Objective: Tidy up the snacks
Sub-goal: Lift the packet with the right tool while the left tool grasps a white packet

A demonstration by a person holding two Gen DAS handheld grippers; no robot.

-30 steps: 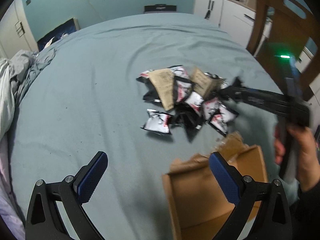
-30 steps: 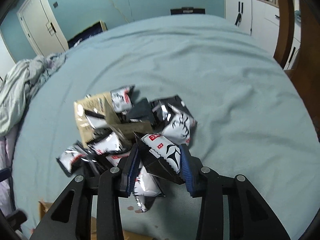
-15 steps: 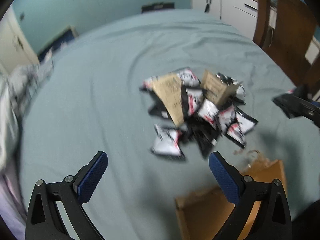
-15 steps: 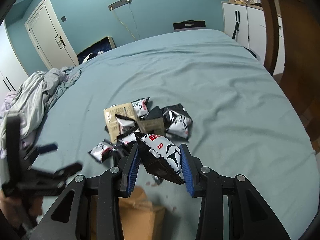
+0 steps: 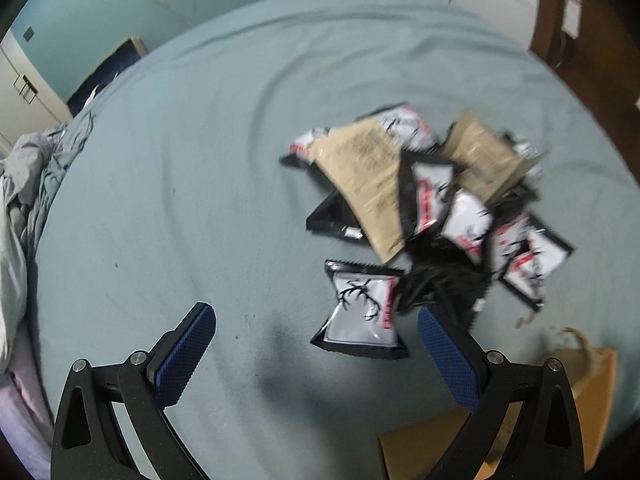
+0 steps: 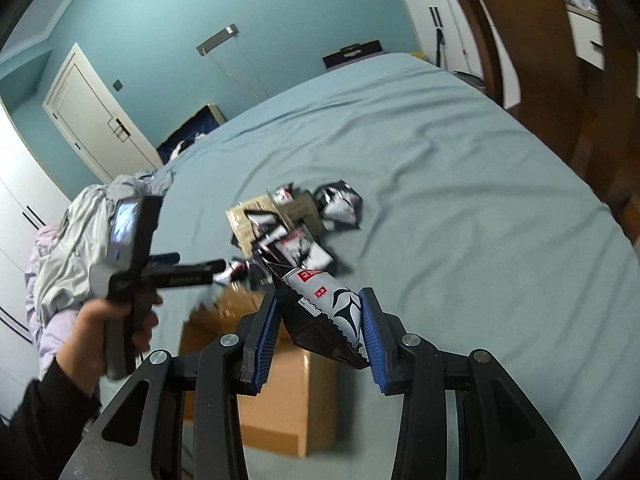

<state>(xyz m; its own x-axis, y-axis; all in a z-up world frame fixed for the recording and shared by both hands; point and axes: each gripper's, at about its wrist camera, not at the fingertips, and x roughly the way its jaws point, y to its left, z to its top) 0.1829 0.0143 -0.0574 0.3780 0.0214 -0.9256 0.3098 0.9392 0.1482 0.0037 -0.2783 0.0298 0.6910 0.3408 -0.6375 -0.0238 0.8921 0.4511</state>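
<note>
A heap of black-and-white and tan snack packets [image 5: 424, 200] lies on the blue-green bed. My left gripper [image 5: 316, 344] is open just above the sheet, and the nearest packet [image 5: 362, 312] of the heap lies between its pads, closer to the right one. In the right wrist view my right gripper [image 6: 320, 324] is shut on a black-and-white snack packet [image 6: 328, 314], held in the air over the open cardboard box [image 6: 272, 376]. The heap [image 6: 292, 224] lies beyond it. My left gripper [image 6: 200, 272] shows there too, held by a hand at the left.
The cardboard box [image 5: 592, 400] stands on the bed at the lower right of the left wrist view. Crumpled bedding [image 6: 76, 232] is piled along the left side. A wooden chair [image 6: 552, 60] and white cabinets [image 6: 440, 28] stand to the right of the bed.
My right gripper has lifted its packet off the heap and drawn back over the box. My left gripper has come down and forward to the near edge of the heap.
</note>
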